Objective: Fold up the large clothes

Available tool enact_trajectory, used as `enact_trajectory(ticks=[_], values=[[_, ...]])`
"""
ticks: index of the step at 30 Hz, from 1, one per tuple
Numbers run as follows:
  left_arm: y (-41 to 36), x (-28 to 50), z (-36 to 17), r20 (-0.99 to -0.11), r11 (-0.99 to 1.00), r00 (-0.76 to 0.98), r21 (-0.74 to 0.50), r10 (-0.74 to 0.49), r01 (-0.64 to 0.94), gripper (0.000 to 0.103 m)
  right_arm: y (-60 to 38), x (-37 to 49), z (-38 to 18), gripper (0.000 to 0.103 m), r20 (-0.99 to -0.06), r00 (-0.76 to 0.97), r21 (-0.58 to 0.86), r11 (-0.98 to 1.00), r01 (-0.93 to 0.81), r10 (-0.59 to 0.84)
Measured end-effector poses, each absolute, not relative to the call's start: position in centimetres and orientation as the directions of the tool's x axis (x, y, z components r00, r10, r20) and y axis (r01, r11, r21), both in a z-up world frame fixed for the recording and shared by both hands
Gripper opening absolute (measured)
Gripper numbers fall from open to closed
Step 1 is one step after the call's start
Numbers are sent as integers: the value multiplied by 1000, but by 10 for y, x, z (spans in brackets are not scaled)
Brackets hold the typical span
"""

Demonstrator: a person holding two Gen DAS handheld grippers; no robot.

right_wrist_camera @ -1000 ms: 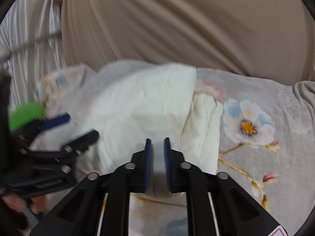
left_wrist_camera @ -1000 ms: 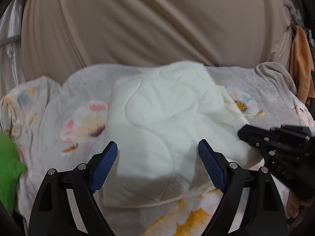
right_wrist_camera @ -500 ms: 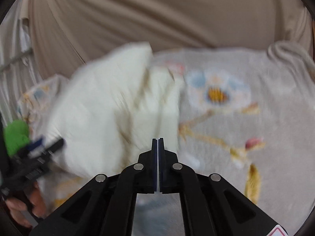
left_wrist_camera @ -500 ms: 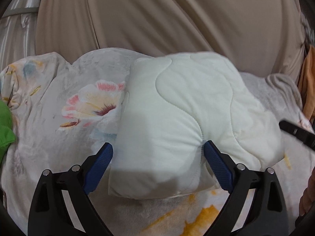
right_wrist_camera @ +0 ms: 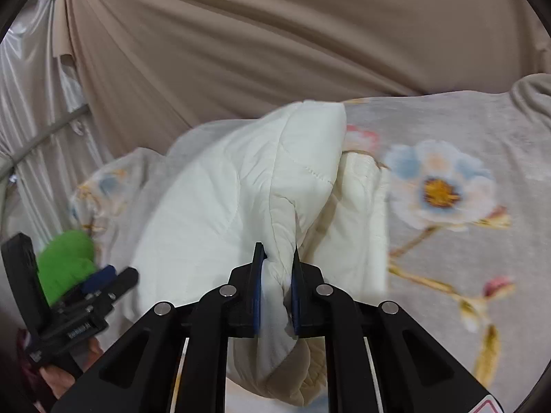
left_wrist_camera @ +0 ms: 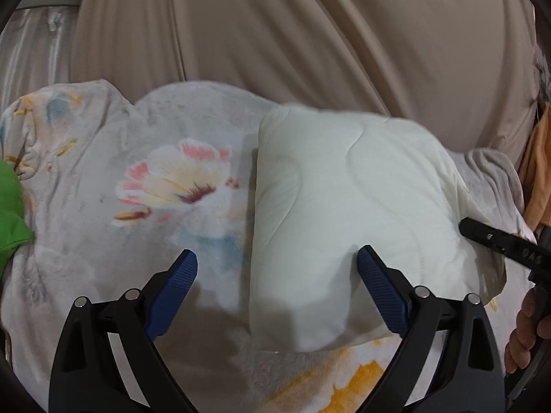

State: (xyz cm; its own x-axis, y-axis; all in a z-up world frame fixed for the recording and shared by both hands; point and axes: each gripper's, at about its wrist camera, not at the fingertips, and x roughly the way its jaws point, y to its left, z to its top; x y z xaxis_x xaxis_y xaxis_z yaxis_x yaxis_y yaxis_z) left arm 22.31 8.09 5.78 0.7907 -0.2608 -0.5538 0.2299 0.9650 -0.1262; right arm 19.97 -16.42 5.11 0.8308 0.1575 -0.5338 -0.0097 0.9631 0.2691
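The right hand-held gripper (right_wrist_camera: 277, 258) pinches the cream quilted garment (left_wrist_camera: 344, 213); the left hand-held gripper (left_wrist_camera: 277, 270) gapes; no legible writing.

- Open floral blanket (left_wrist_camera: 103, 241) lies left of the folded cream quilt (left_wrist_camera: 344, 206).
- Beige curtain (left_wrist_camera: 310, 51) closes off the far side.
- Green cloth (left_wrist_camera: 10, 213) borders the left edge.

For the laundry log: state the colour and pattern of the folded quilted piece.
Plain cream-white quilted piece stitched in wavy lines; no print. Clearest in the left wrist view.
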Motion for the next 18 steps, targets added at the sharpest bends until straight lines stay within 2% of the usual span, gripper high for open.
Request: enact_trajectory(ticks=[2,5,8,14,15,18], values=[[72,225,48,-569,964,780,-107,-260,243,95,-168,210,26,12,-599,793,224,974,28,114],[60,224,40,-582,967,780,-47,-229,249,96,-163,218,6,14,-613,787,167,985,37,75],[57,219,40,-595,969,775,-24,-213,247,96,-152,216,19,18,-614,788,117,992,39,42],[54,194,56,-579,969,795,30,-181,243,95,-145,154,63,24,-542,840,123,992,43,31],[53,190,57,-582,969,792,27,-185,246,95,-141,148,65,21,-543,839,112,993,27,39],[48,180,56,-594,968,783,29,-184,249,95,-122,143,53,3,-590,804,89,995,-33,80]])
